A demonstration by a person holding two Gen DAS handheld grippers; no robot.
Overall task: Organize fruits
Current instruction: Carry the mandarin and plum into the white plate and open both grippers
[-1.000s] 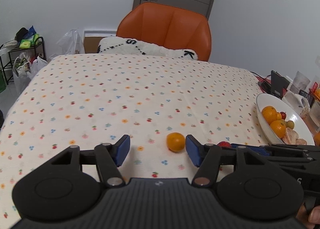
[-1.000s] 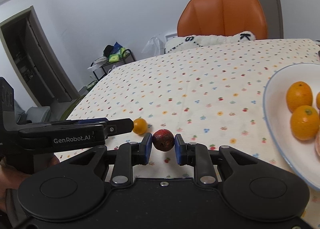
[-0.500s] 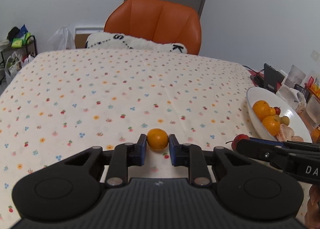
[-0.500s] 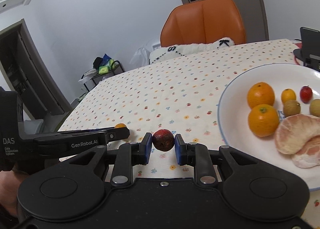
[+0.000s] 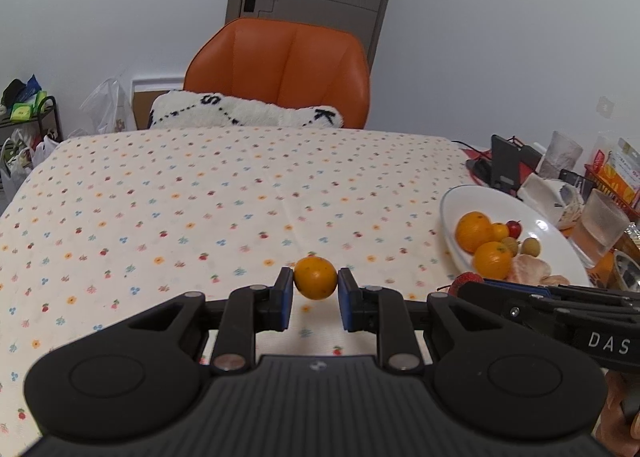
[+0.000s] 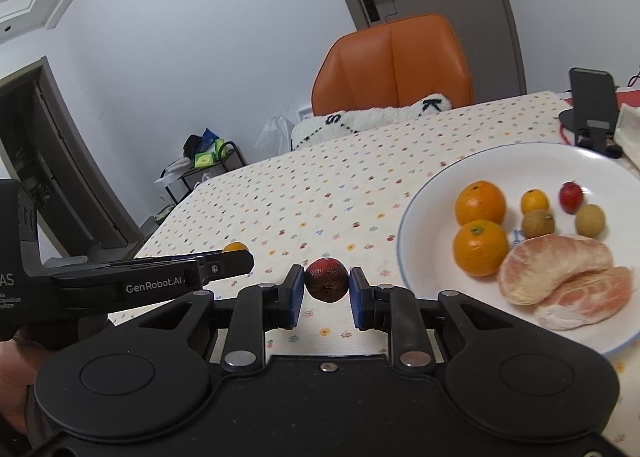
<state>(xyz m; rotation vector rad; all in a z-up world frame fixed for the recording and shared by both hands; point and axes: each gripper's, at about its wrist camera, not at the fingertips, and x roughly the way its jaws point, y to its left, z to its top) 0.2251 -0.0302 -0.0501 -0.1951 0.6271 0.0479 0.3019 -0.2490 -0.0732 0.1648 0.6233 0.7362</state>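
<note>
Left gripper (image 5: pixel 316 293) fingers hold a small orange (image 5: pixel 315 278), right gripper (image 6: pixel 326 295) fingers clamp a dark red fruit (image 6: pixel 326 280); w/ white plate (image 6: pixel 420 193) just right of & ahead of both, best carry each over the rim, lower, then release gently.

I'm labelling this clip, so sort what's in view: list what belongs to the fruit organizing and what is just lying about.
Belongs to the job:
small orange, clamped in the left gripper
dark red fruit, clamped in the right gripper
white plate holding oranges, small fruits and peeled segments

Just lying about:
phone stand
plastic cup
orange chair
</note>
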